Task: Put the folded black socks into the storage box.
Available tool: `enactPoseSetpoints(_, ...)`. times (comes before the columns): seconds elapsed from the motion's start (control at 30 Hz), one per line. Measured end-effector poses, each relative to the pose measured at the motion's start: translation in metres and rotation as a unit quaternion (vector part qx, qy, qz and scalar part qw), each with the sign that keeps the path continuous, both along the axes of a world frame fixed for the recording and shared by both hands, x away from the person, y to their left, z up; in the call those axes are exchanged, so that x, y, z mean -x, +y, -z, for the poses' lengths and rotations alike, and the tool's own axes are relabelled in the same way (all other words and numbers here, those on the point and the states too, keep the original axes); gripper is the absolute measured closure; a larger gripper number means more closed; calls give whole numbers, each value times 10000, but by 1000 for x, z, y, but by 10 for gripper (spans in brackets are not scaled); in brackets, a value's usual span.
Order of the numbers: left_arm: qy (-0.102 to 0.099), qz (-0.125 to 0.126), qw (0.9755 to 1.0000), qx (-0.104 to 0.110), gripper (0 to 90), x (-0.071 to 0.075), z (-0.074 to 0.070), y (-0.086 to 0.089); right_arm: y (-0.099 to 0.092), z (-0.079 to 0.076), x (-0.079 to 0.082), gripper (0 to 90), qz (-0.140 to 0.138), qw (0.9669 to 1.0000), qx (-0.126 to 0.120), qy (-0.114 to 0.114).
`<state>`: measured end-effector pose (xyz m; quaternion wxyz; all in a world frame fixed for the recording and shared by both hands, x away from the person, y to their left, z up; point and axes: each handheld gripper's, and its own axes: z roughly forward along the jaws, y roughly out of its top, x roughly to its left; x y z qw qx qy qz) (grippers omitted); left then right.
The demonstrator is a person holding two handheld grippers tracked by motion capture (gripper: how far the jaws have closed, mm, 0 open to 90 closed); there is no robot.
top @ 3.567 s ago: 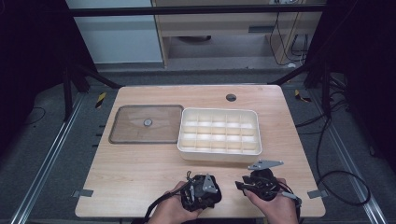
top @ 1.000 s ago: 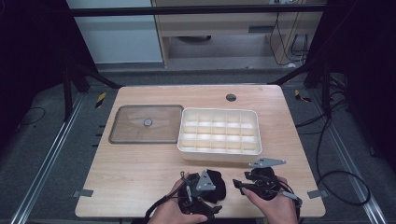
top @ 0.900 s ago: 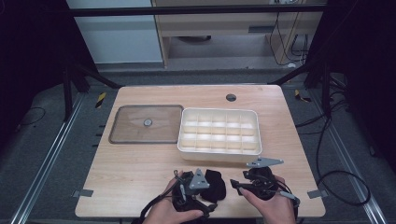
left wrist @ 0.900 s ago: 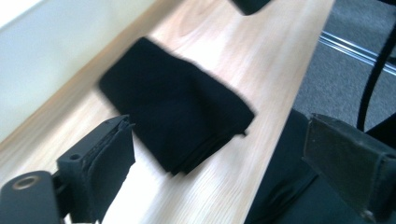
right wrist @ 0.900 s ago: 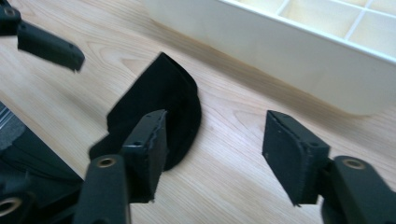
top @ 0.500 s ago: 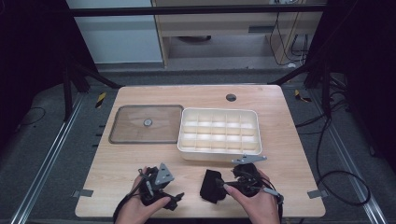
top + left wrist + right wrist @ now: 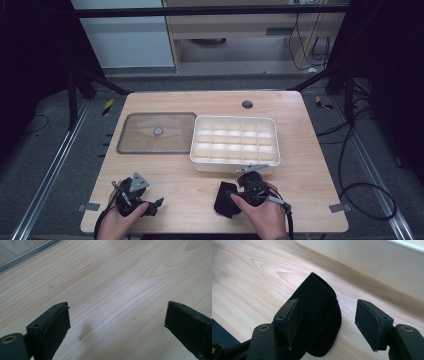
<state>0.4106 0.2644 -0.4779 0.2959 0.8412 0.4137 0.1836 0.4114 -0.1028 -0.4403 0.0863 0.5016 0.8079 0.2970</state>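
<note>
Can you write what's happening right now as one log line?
left gripper: open, over bare table | right gripper: open, black cloth between jaws

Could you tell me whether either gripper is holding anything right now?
Nothing is held: the left gripper is open over bare table, and the right gripper straddles the black cloth without pinching.

Black jaws, brass-ringed screw holes, grey plate

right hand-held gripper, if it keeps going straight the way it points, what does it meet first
Most likely the black cloth item, which already lies between the open jaws of the right hand-held gripper. Past it is bare tabletop, then the white tray's wall; depth is hard to judge.
</note>
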Motion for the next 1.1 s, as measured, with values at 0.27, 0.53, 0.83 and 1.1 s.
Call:
enactPoseSetpoints(0.27, 75, -536, 9982, 252, 55, -9, 5, 27, 0, 13, 0, 335, -12, 9998, -71, 203)
enactPoseSetpoints(0.53, 93, -543, 9982, 231, 57, -9, 6, 29, 8, 18, -1, 356, -83, 9996, -84, 264)
enactPoseSetpoints(0.83, 145, -532, 9982, 215, 60, -10, 7, 29, 12, 22, -5, 364, -93, 9993, -104, 348)
enactPoseSetpoints(1.1, 169, -498, 9984, 215, 65, -9, 8, 28, 11, 25, -4, 365, -64, 9989, -144, 444)
